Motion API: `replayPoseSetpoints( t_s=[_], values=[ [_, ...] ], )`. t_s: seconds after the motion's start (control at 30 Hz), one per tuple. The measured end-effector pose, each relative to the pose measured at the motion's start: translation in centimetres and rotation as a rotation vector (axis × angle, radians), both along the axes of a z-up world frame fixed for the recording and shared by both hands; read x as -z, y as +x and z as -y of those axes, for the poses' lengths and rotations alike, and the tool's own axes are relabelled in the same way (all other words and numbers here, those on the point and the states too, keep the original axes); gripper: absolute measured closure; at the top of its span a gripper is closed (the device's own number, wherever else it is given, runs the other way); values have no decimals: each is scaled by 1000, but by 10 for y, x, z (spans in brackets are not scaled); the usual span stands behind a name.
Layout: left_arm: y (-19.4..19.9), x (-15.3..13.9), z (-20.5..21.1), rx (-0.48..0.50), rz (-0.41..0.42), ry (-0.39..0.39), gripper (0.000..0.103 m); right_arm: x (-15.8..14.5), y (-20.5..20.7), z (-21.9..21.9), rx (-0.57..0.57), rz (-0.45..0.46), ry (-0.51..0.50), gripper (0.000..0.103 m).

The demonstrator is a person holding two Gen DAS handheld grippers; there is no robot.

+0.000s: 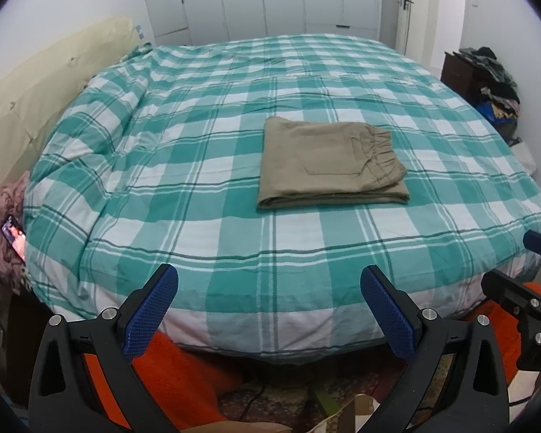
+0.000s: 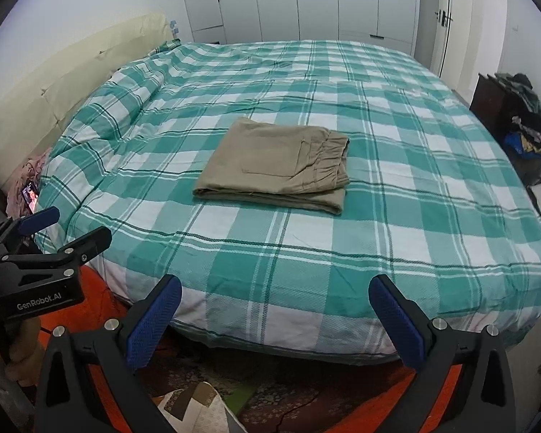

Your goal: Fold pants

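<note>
The khaki pants (image 1: 330,164) lie folded into a flat rectangle on the bed (image 1: 184,166), on its green-and-white checked cover, roughly mid-mattress. The elastic waistband is bunched at the right end of the bundle and a back pocket faces up; the folded edge runs along the near side.

The left hand-held gripper (image 1: 269,288) is held off the near edge of the bed, both blue-padded fingers spread wide with nothing between them. The pants sit well ahead of it and a little to its right — apart, no contact. The right hand-held gripper (image 2: 275,297) is likewise spread wide and empty, also back at the near edge of the mattress; from its view the pants (image 2: 276,167) lie straight ahead, well clear of the fingertips.

In the right wrist view the left hand-held gripper shows at the left edge, beside the bed's corner. Below both grippers an orange rug (image 1: 184,371) covers the floor. White wardrobe doors (image 2: 306,0) stand beyond the far side of the bed, and a heap of dark clothes (image 2: 528,122) sits at the right wall.
</note>
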State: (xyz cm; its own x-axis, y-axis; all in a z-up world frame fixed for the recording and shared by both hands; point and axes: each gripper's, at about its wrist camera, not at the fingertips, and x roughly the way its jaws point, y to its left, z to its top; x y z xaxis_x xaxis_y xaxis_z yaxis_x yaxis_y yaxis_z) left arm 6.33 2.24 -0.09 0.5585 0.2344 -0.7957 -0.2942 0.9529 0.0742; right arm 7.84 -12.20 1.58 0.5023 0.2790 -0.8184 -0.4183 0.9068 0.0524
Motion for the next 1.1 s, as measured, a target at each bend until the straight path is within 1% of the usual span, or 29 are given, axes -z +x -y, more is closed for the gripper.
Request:
replayPoseSetpoints(
  t_s=[0.17,0.4,0.63,1.1],
  values=[
    [2,5,-6,-10,-16,-21,2,7,2,-4,2,-18,-13,1],
    [2,5,-8,-12,-16,-18,2,16,9,-4,37,-47,-36,1],
    [7,8,-8,-14,-27,-20,2,10,11,1,65,-11,-49,1],
    [7,14,-9,-17,-38,-15,2,11,11,0,69,3,-53,1]
  ],
)
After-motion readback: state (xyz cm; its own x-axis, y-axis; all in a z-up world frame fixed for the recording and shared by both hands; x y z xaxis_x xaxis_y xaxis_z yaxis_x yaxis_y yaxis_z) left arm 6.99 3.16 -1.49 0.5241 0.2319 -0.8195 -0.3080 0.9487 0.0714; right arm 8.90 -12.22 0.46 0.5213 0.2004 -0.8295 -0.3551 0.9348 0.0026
